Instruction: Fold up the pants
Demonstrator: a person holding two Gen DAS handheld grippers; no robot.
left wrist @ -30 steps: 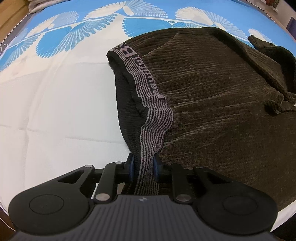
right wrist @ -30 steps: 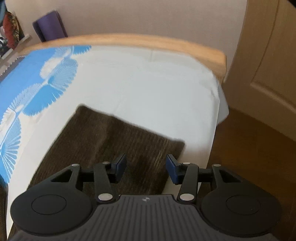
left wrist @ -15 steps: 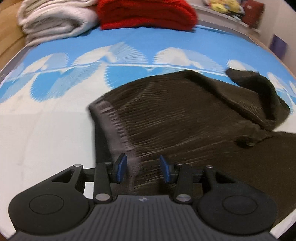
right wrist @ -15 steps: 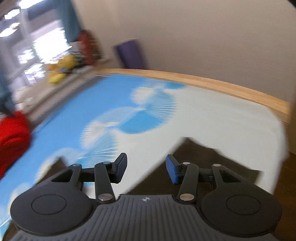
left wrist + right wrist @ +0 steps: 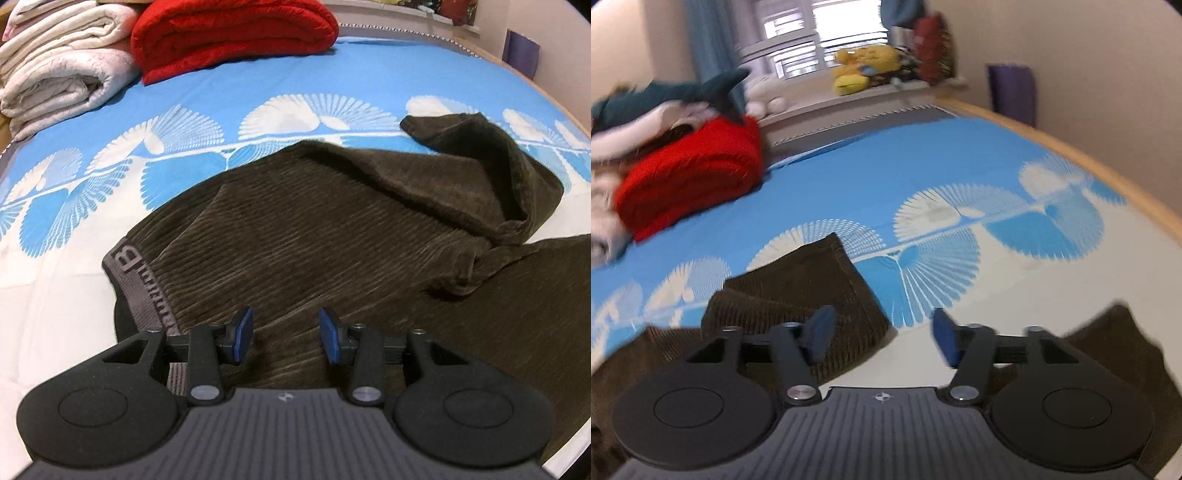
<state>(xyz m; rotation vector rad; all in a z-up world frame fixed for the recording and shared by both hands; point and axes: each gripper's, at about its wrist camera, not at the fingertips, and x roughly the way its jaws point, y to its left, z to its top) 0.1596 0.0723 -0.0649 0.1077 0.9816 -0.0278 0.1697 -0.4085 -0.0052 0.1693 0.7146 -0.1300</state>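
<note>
I am reading only a large "B" at the far end of the grey waistband (image 5: pixel 142 280) on the dark brown pants (image 5: pixel 332 251); the smaller letters after it are staying illegible.

Bed (image 5: pixel 258 92) w/ blue-and-white fan-print sheet, wooden edge on far side. On it: dark brown ribbed pants (image 5: pixel 314 240) spread near front, one leg bunched; red blanket (image 5: pixel 229 33) & cream blanket (image 5: pixel 62 70), both folded, side by side at back.
</note>
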